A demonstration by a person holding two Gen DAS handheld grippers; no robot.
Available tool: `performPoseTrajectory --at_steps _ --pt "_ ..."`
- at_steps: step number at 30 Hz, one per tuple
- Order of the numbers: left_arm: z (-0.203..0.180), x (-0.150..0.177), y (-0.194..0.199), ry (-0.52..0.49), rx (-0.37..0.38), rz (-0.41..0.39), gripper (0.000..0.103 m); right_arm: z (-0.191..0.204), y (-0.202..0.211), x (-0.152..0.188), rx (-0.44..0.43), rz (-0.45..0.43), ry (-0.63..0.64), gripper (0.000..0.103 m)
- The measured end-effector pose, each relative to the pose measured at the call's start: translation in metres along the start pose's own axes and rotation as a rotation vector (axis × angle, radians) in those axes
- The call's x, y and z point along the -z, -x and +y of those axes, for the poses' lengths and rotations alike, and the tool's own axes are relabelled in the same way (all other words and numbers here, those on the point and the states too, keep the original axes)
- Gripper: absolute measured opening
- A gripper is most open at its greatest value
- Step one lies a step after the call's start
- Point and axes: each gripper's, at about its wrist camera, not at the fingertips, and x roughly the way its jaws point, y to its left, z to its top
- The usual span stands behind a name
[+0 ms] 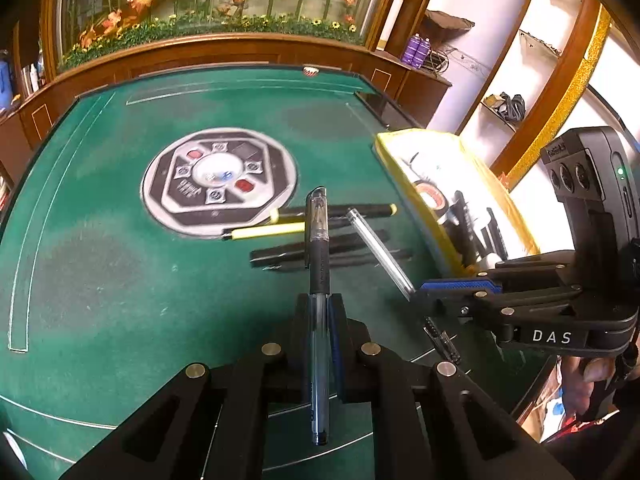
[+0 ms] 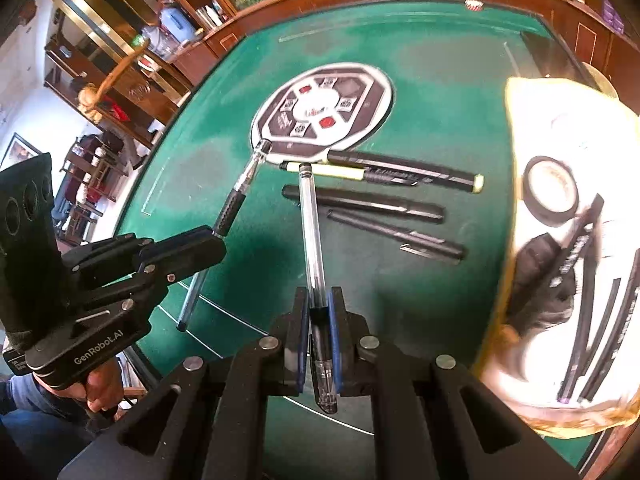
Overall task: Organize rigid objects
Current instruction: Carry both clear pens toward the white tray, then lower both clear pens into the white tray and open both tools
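Left gripper point(image 1: 319, 312) clamps capped pen point(image 1: 318, 264); right gripper point(image 2: 319, 320) clamps clear pen point(image 2: 310, 224)

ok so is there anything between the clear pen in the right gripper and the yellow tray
Nothing visible blocks it. The right gripper is shut on the clear pen, held above the green table. The yellow tray lies to its right. The loose black pens lie flat on the felt ahead, below a lifted path.
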Motion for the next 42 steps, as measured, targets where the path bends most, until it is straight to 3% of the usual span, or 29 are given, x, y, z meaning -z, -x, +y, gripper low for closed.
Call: performPoseTrajectory --at_steps 9,19,28,42 --pt "-0.078 -0.022 -0.013 -0.015 0.061 -0.001 0.008 -0.068 0.066 0.020 0.004 -0.107 -0.095 0.009" --pt "-0.179 -0.050 -0.062 -0.142 0.140 0.068 0.008 -0.157 0.104 0.047 0.094 -0.188 -0.332 0.009" --pt "-0.205 -0.054 -0.110 -0.130 0.132 0.158 0.008 -0.194 0.102 0.058 0.119 -0.177 -0.412 0.009" --pt "-0.214 -0.049 -0.125 -0.151 0.086 0.189 0.008 -0.205 0.093 0.047 0.119 -0.163 -0.411 0.009"
